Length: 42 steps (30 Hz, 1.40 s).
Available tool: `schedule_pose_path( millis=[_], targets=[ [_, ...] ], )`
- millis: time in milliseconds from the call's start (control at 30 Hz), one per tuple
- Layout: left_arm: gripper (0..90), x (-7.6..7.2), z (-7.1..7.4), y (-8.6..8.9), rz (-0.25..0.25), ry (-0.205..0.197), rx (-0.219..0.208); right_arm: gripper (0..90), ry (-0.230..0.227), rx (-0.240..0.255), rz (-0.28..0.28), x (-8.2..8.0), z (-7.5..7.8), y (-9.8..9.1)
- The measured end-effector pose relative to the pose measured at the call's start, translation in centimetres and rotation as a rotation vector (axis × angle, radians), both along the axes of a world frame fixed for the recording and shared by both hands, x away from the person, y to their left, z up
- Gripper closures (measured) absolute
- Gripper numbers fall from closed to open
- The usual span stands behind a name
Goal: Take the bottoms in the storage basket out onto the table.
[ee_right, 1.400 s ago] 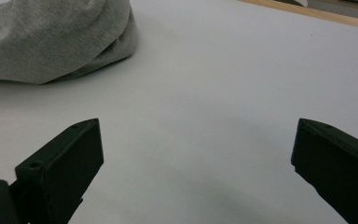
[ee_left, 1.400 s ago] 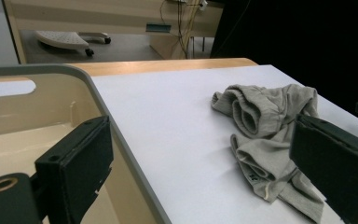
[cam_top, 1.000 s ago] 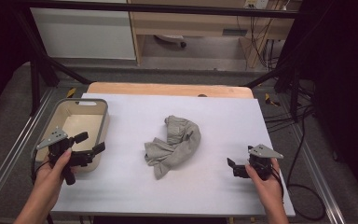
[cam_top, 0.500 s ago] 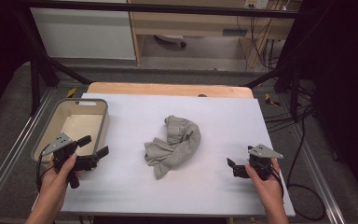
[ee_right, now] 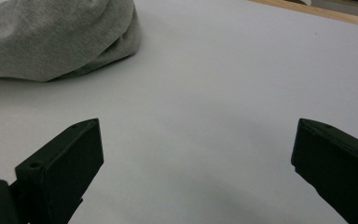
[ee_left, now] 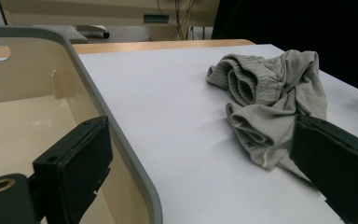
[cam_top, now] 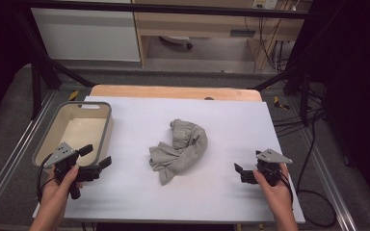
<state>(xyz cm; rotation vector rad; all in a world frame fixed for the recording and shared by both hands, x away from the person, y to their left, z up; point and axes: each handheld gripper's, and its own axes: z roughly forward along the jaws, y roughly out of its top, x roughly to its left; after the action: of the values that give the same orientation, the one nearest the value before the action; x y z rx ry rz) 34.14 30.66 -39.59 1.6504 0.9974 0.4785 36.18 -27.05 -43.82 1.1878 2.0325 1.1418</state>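
Reaching for the grey garment [cam_top: 180, 150] looks like the next move, both grippers empty. Left gripper [cam_top: 95, 160] sits near the bench's [cam_top: 221, 202] front-left corner, fingers [ee_left: 74, 163] spread wide, one over the bin's rim; a careless sweep could clip that rim and shove the bin. Right gripper [cam_top: 239, 173] near the front-right corner, fingers [ee_right: 63, 158] wide, low over bare bench; could scrape it. Garment lies crumpled mid-bench, between them; pinching one loose fold risks it dragging or unrolling. Beige bin [cam_top: 105, 126] by the left edge looks empty.
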Motion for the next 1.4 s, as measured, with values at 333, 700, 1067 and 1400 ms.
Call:
schedule_pose_path(
  millis=[333,700,1067,1400],
  targets=[
    [5.8,-0.5,0.1,0.8,0.01,-0.009,-0.031,2.8,0.0,0.0,0.001,0.0,0.0,0.0],
    [5.8,-0.8,-0.5,1.2,0.007,0.0,-0.027,2.8,0.0,-0.002,0.007,0.0,0.0,0.0],
    [5.8,-1.0,-1.2,1.1,0.003,0.005,0.002,2.8,0.006,-0.006,0.012,0.0,-0.1,0.1],
    [5.7,-0.8,-1.8,1.1,-0.009,0.019,0.044,2.7,0.012,-0.012,0.022,0.1,-0.2,0.4]
  ],
)
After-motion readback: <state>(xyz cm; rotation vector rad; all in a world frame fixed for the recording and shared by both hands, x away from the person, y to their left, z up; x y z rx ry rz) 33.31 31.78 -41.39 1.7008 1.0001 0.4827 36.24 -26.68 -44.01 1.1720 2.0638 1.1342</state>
